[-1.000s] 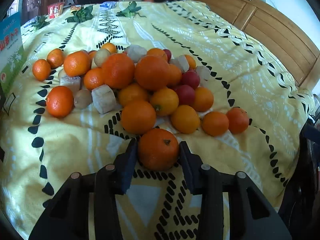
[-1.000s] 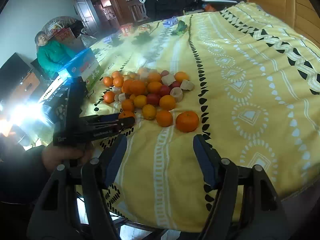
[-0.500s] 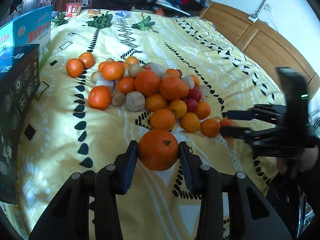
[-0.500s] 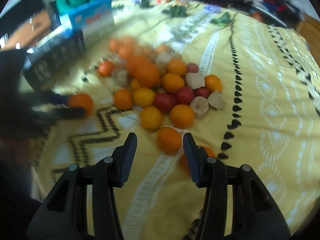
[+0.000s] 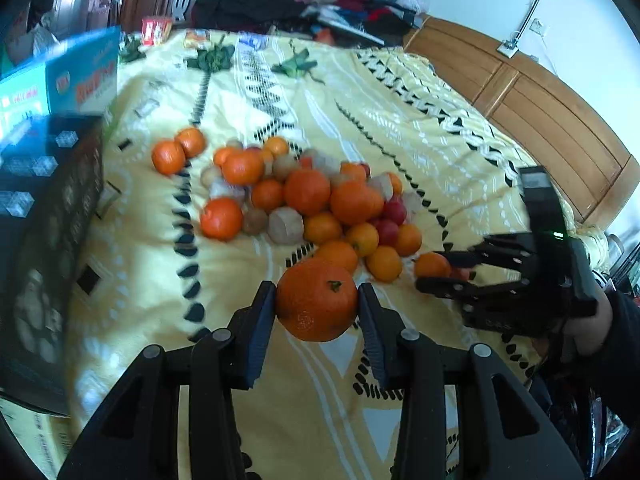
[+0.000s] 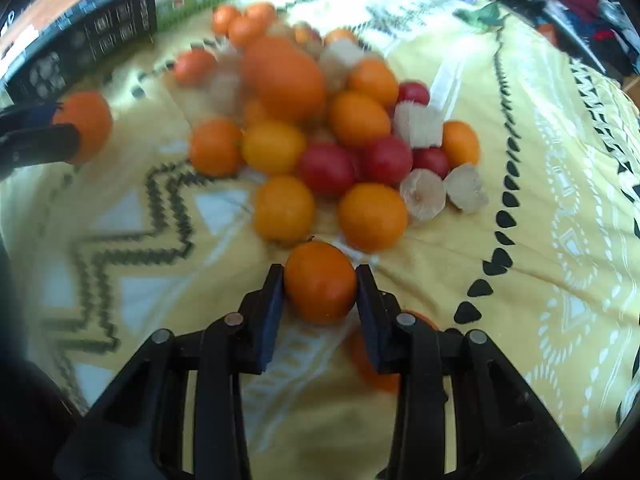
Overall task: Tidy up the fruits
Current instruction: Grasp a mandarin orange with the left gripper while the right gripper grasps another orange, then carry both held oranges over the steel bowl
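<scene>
My left gripper is shut on a large orange mandarin with a green stem, held above the yellow bedspread. My right gripper is shut on a smaller orange at the near edge of the fruit pile. The pile holds several oranges, red fruits and pale beige pieces. The right gripper also shows in the left wrist view around that orange. The left gripper and its mandarin show at the left of the right wrist view.
A dark box and a blue-green carton stand at the bed's left edge. A wooden headboard runs along the right. Green leaves and clutter lie at the far end. Another orange lies under my right gripper.
The left gripper has lifted and drawn back with the mandarin. The right gripper has moved in to the pile's near edge and shut on a small orange.
</scene>
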`<action>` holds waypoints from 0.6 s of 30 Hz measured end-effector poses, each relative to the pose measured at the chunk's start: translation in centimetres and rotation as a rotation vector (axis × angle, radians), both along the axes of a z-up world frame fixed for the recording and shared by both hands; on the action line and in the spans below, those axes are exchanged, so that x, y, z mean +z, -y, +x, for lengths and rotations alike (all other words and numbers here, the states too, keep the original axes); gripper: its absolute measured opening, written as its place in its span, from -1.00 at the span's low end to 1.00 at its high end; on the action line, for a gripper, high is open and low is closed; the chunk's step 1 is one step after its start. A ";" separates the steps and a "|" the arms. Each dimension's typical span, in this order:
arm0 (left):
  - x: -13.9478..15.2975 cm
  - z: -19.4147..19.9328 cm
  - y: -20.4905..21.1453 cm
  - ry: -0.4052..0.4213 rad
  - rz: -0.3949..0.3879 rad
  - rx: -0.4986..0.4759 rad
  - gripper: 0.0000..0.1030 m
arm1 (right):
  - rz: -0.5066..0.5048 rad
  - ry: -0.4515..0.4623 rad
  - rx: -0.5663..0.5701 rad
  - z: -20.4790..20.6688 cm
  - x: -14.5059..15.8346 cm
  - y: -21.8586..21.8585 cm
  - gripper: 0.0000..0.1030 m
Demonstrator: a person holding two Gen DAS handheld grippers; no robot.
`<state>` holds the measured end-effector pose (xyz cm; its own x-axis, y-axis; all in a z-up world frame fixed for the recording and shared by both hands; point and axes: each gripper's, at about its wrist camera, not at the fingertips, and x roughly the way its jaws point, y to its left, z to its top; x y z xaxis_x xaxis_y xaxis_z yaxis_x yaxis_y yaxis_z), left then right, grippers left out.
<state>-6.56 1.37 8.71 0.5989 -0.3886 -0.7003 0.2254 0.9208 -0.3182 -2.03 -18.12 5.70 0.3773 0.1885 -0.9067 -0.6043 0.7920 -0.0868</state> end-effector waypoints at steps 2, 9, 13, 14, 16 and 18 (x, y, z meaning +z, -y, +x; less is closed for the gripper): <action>1.1 0.0 -0.1 0.025 0.017 0.015 -0.17 | 0.059 0.034 -0.050 -1.0 1.8 0.4 -0.30; 5.1 0.3 0.0 0.093 0.132 0.088 -0.17 | 0.223 0.162 -0.231 -3.8 6.7 1.4 -0.30; 7.6 0.0 -0.1 0.154 0.199 0.130 -0.17 | 0.258 0.239 -0.260 -3.9 9.4 0.9 -0.30; 8.2 -0.2 -0.2 0.170 0.211 0.141 -0.17 | 0.267 0.257 -0.264 -3.8 10.1 0.8 -0.30; 9.2 -0.2 -0.7 0.187 0.226 0.162 -0.17 | 0.275 0.291 -0.266 -3.8 11.3 0.6 -0.30; 9.9 -0.4 -1.3 0.199 0.231 0.179 -0.17 | 0.290 0.316 -0.263 -3.8 12.5 0.4 -0.30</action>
